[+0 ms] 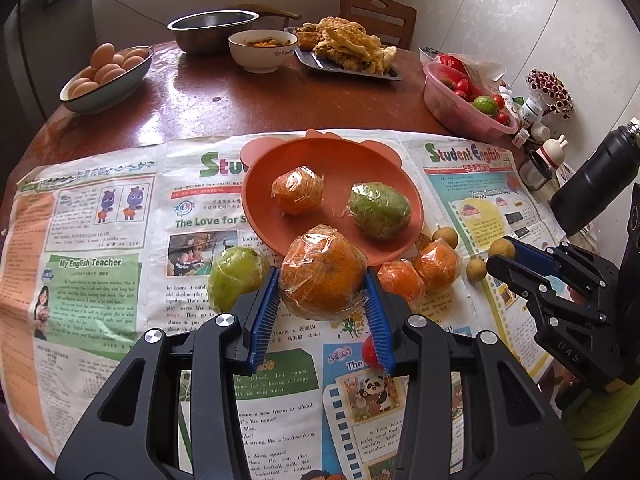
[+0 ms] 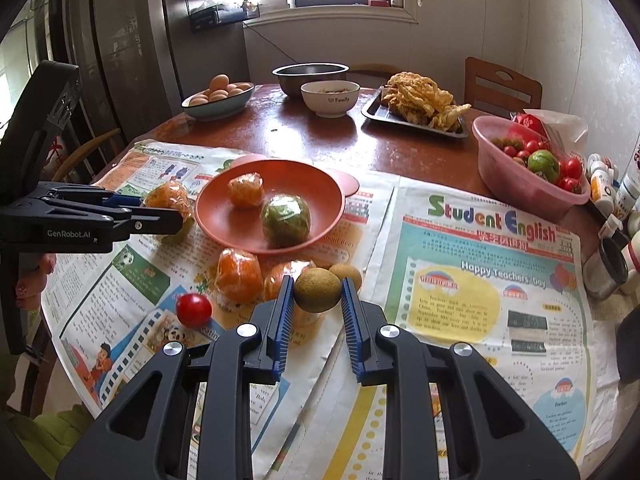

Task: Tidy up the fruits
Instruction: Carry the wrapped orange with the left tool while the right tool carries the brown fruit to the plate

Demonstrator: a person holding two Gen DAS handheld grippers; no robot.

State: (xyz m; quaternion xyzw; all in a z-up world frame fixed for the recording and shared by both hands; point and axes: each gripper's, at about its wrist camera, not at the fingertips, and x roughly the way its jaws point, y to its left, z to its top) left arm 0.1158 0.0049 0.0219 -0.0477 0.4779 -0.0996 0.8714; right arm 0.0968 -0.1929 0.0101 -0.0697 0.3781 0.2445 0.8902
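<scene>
Fruits are mid-transfer: at nine o'clock, the left gripper [image 1: 323, 280] clenches a wrapped orange [image 1: 323, 272]; at three o'clock, the right gripper [image 2: 318, 290] pinches a small brown fruit [image 2: 318, 290]. Both should travel over the plate [image 1: 256, 196] rim at twelve o'clock and release low, so neither rolls. I count two wrapped fruits on the plate, two wrapped oranges [image 2: 238, 276] beside it, one cherry tomato [image 2: 193, 309].

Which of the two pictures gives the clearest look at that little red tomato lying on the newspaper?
The right wrist view: the red tomato lies in full sight on the newspaper. In the left wrist view only a sliver shows, behind a blue finger pad.
</scene>
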